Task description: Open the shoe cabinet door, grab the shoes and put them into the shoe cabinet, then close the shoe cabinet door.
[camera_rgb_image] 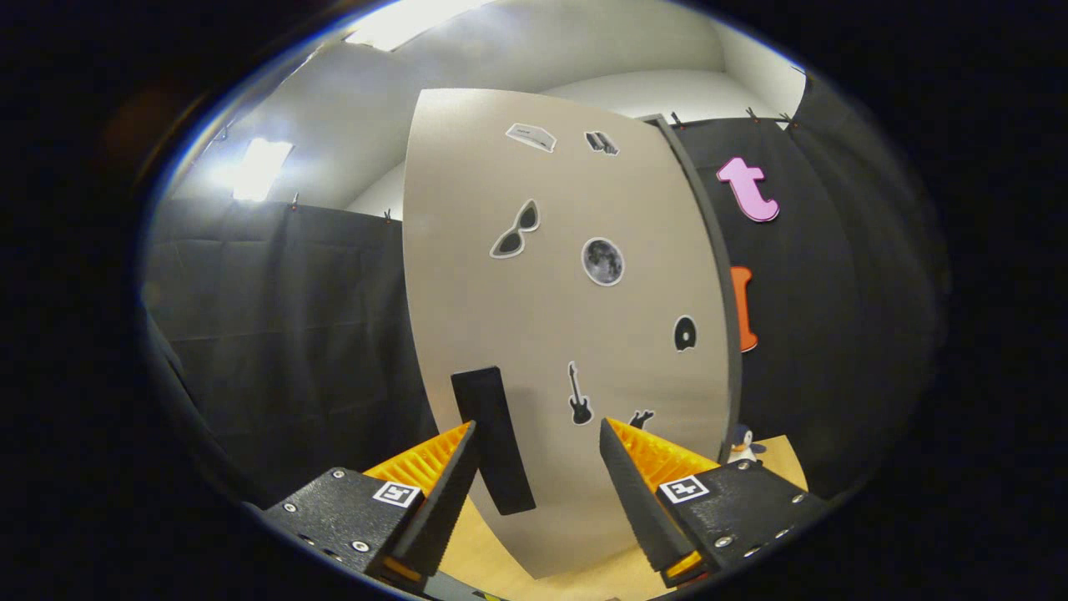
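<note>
1. One view looks forward along the claw, and its two fingers stand spread apart with a wide gap between them, so the claw is released and grips nothing.
2. Just ahead of the fingers stands the shoe cabinet door, a tall, pale panel that rises well above them.
3. A dark handle sits low on the door, a long upright bar. It lies in the gap, just beside the left finger. I cannot tell whether that finger touches it. The right finger is well apart from the handle.
4. Little stickers dot the door: sunglasses, a round moon, a small black disc and a guitar, which sits just ahead of the gap between the fingers.
5. A dark cabinet frame runs down the door's right edge.
6. A small penguin toy stands low beside the door's right edge, just beyond the right finger.
7. The light wooden worktop shows under the door, between the fingers.
8. Black cloth hangs on both sides of the door.
</note>
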